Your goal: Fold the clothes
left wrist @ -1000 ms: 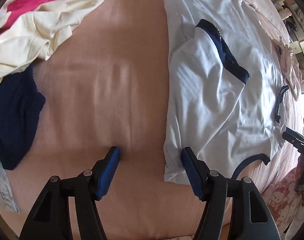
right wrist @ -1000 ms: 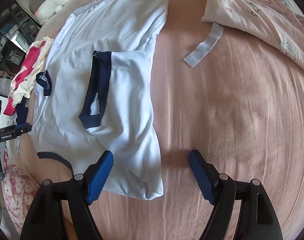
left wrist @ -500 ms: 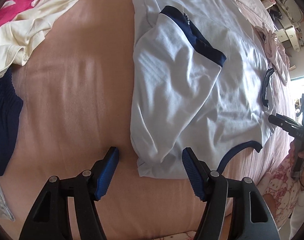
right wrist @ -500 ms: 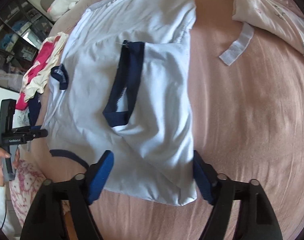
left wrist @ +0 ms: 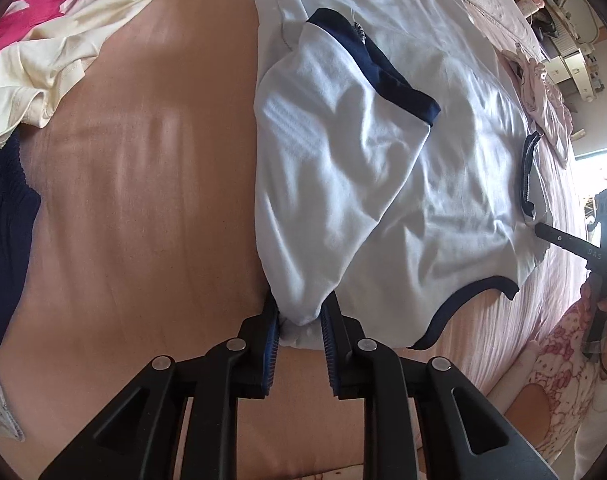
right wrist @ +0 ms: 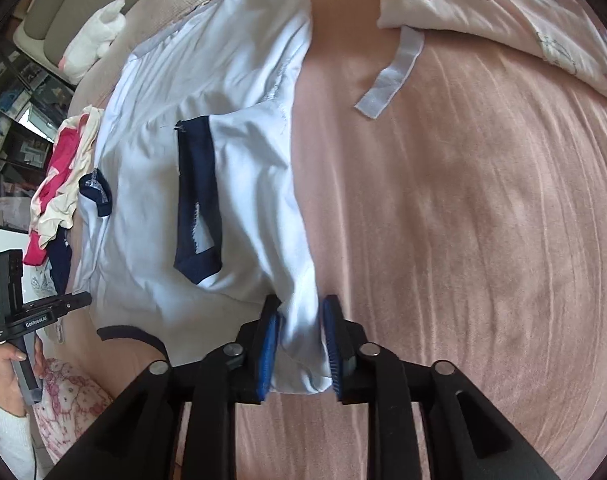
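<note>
At the shirt's near shoulder corner, the left gripper, open half a second ago, now pinches the white shirt on the pink bedspread. Through the right camera, the right gripper has likewise closed on the opposite corner; lifting can begin. Collar nearest, hem far, shirt's length runs away.

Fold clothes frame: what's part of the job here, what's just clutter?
In the job:
white shirt
left gripper, shut on its shoulder fold
right gripper, shut on the other shoulder fold

Lying about:
pink and cream clothes
navy garment
plush toy
quilt
</note>
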`<move>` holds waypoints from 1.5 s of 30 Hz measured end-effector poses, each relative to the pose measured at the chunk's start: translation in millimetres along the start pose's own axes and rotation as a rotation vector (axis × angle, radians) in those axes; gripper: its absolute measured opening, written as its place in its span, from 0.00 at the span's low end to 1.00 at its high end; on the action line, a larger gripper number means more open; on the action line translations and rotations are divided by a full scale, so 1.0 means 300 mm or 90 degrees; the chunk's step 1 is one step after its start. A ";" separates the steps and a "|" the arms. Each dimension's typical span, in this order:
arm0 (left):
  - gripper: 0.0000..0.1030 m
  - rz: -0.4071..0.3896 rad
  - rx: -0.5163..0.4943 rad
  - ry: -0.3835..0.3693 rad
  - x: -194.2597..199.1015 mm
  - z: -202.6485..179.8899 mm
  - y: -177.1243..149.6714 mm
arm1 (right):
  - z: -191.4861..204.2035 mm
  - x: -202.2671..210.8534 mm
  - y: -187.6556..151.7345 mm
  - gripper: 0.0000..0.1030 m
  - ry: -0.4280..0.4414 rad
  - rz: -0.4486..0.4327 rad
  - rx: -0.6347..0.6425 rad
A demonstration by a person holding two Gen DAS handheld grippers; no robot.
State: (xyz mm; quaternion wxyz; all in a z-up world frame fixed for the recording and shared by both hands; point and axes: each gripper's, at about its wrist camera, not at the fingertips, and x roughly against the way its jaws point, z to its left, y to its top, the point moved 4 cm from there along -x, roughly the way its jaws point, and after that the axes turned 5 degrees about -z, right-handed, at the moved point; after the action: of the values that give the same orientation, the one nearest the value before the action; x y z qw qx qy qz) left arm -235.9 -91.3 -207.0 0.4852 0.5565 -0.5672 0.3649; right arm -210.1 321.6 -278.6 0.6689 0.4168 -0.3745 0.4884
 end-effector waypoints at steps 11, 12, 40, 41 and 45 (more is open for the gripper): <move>0.30 -0.028 -0.005 0.004 0.012 0.017 0.044 | 0.037 0.008 -0.021 0.63 0.028 0.038 0.062; 0.18 -0.032 0.007 0.006 0.012 0.034 0.051 | 0.028 0.010 -0.015 0.36 0.036 0.037 0.053; 0.16 0.051 0.060 -0.050 -0.071 -0.072 -0.018 | 0.029 -0.017 -0.030 0.43 0.083 0.095 -0.004; 0.17 0.050 0.059 -0.050 -0.081 -0.076 -0.019 | 0.026 -0.019 -0.028 0.44 0.082 0.095 -0.008; 0.26 0.024 0.059 -0.105 -0.073 -0.101 -0.008 | 0.025 -0.018 -0.026 0.44 0.081 0.091 -0.009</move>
State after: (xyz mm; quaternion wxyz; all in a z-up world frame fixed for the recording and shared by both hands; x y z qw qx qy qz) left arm -231.2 -56.5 -220.4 0.4033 0.5961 -0.5981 0.3526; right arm -204.7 311.5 -282.4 0.6577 0.3523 -0.3638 0.5576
